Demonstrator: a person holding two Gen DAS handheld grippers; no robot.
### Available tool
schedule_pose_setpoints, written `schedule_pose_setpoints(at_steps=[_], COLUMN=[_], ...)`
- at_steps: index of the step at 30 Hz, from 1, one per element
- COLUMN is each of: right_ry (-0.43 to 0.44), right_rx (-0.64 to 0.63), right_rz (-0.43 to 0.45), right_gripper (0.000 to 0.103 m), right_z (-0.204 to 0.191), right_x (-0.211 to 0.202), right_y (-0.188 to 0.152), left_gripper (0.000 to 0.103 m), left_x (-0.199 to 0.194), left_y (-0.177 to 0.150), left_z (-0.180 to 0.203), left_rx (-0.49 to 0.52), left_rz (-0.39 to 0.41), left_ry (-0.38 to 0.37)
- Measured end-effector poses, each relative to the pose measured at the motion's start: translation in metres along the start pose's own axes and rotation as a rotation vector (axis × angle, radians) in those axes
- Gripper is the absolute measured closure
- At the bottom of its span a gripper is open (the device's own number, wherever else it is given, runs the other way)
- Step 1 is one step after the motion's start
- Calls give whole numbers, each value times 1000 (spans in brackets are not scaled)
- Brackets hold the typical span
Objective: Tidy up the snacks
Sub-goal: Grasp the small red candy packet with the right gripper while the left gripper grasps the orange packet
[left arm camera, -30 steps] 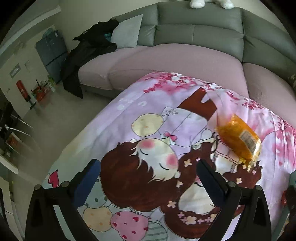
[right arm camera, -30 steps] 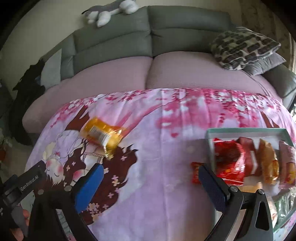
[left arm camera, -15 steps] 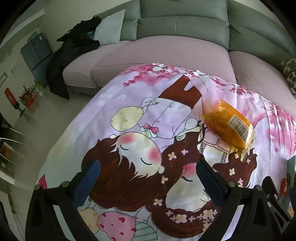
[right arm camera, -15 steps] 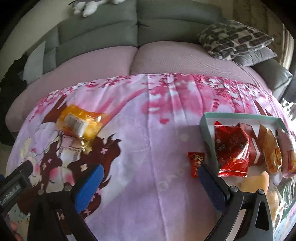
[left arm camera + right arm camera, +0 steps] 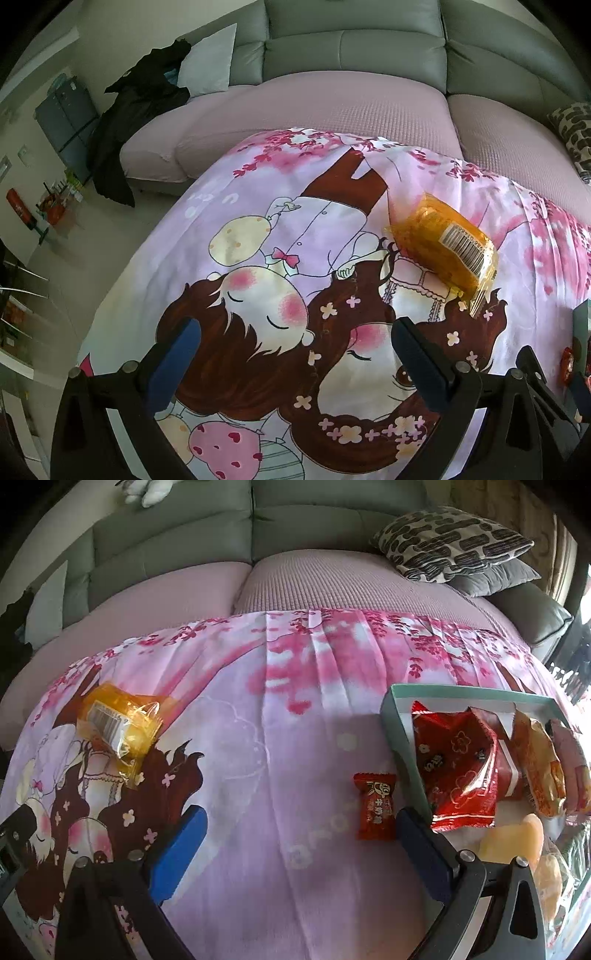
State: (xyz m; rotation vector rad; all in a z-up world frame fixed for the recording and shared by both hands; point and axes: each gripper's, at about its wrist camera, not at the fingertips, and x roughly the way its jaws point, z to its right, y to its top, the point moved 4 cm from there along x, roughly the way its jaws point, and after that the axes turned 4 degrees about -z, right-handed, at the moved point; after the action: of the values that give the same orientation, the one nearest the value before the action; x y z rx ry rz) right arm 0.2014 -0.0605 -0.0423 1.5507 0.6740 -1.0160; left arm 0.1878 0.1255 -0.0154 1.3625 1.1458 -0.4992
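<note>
Two snacks loose on blanket (image 5: 280, 775): orange packet (image 5: 118, 727) far left, small red candy (image 5: 375, 805) just beside teal tray (image 5: 400, 746), outside its near-left wall. Tray already holds several packets, likely collection point. Left gripper (image 5: 295, 354) and right gripper (image 5: 299, 845) both spread wide, empty, hovering above blanket.

2 low wrist views toward sofa (image 5: 354, 55), sharing orange packet (image 5: 443, 247).

A white barcode label (image 5: 466, 246) sits on the orange snack packet (image 5: 441, 249), its digits too small to read. Chinese characters run down the small red candy wrapper (image 5: 375, 805) beside the tray; they cannot be made out. Faint lettering on the printed cloth (image 5: 317, 845) is illegible.
</note>
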Motion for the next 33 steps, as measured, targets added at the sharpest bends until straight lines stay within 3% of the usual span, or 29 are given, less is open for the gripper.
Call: schedule_pose_setpoints(at_steps=[3,20,25,30,33], right_ry=[29,121,79,13,-12], right_rx=[15,-2,30,96,102], right_rz=[-32,61,95,109,111], right_gripper=[0,3,23,65,72], right_z=[2,0,9,27,32], right_x=[9,12,7,9,9], right_y=[-1,12,12,17,18], left_gripper=[0,0,0,0,0], left_x=[0,2,8,13,14], left_y=[0,0,0,-1,-1], left_z=[2,8,13,16,19], left_rx=[5,15,20,24,30], left_rz=[0,-7,-20,-32,-35], left_ry=[-1,-5,-16,-23,-25])
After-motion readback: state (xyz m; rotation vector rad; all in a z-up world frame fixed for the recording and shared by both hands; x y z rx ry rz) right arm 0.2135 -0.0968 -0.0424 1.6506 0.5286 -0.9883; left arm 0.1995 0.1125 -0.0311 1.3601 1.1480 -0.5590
